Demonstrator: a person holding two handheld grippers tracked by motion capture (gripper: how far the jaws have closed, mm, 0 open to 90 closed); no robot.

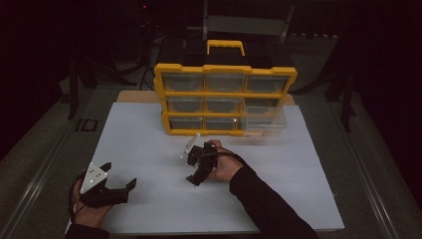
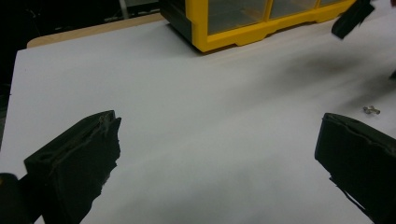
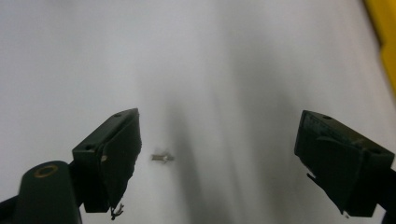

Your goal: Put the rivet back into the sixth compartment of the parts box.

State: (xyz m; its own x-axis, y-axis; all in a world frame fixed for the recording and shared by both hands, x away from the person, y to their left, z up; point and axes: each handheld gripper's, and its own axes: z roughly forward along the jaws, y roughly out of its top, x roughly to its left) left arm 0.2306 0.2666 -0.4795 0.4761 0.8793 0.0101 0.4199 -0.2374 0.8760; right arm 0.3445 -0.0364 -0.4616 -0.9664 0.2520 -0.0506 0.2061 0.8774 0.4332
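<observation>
Tabletop [image 1: 149, 149]: white sheet over it. Yellow drawer organizer [image 1: 225, 97] stands upright toward far edge, near middle; one clear drawer [image 1: 263, 122] at its lower right pulled out. My right tongs [image 1: 195, 167] near tabletop centre, just before organizer, jaws spread wide, gripping nothing. My left tongs [image 1: 122, 186] near front-left corner, jaws wide apart too, empty. Small metal screw [image 3: 162, 157] lies on tabletop between right jaws, closer to left one, untouched.
</observation>
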